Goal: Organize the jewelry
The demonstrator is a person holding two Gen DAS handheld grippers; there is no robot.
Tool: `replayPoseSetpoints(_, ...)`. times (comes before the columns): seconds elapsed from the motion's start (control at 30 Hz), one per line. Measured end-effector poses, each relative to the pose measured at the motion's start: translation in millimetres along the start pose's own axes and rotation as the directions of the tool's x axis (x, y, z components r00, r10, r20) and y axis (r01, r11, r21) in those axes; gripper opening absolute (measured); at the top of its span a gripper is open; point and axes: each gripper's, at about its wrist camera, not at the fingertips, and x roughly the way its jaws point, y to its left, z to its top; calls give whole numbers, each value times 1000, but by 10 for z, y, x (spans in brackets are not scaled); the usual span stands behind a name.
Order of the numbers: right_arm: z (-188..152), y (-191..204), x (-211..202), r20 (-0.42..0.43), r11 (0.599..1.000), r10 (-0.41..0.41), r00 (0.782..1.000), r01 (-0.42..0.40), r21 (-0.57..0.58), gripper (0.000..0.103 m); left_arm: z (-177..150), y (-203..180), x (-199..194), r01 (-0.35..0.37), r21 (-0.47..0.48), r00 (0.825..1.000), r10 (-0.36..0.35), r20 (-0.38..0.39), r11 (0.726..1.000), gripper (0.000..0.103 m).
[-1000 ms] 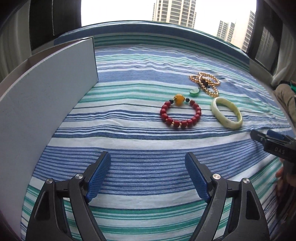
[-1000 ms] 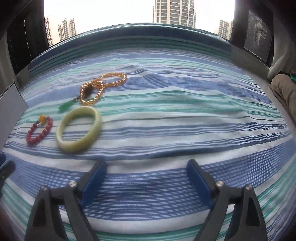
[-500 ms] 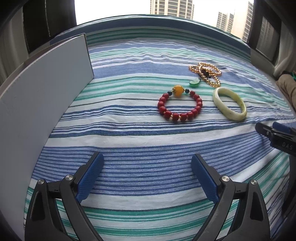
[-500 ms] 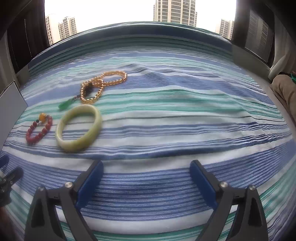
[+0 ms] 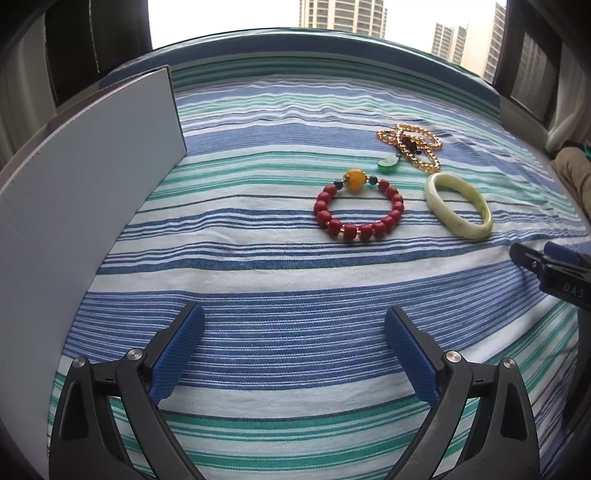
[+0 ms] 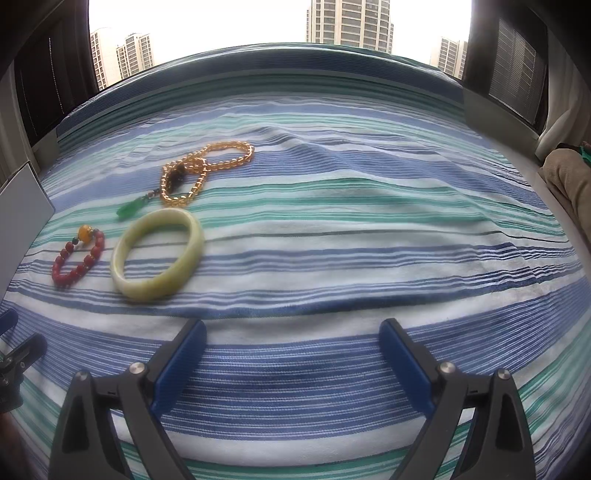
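Nearest, left gripper [image 5: 293, 350] and right gripper [image 6: 291, 363] hover with jaws spread and empty, the left's having just widened; "DAS" marks the right gripper's body. Beyond, on open striped bedcloth [image 5: 258, 280]: red bead bracelet [image 5: 358, 210], pale green bangle [image 5: 458, 206], amber bead necklace [image 5: 410, 146]. Grey board [image 5: 85, 177] bounds the left

- Setting: a bedroom in a high-rise home.
- Work surface: a bed [image 6: 332, 229] covered with a striped sheet in blue, green and white; the fabric shows soft wrinkles.
- Window: a wide window [image 6: 258, 22] runs directly behind the far edge of the bed.
- Outside view: tall apartment towers [image 6: 349, 20] against a bright overcast sky.
- Window sides: dark blinds [image 6: 517, 77] and a pale curtain [image 6: 565, 114] at the right.
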Motion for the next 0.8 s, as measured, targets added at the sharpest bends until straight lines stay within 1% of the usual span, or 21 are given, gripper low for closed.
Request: replayPoseSetpoints(0.8, -3, 0, 3, 0, 1000, 0, 1000, 0, 0, 96, -3, -14, -1, -3, 6, 1000, 3, -3, 1000, 100)
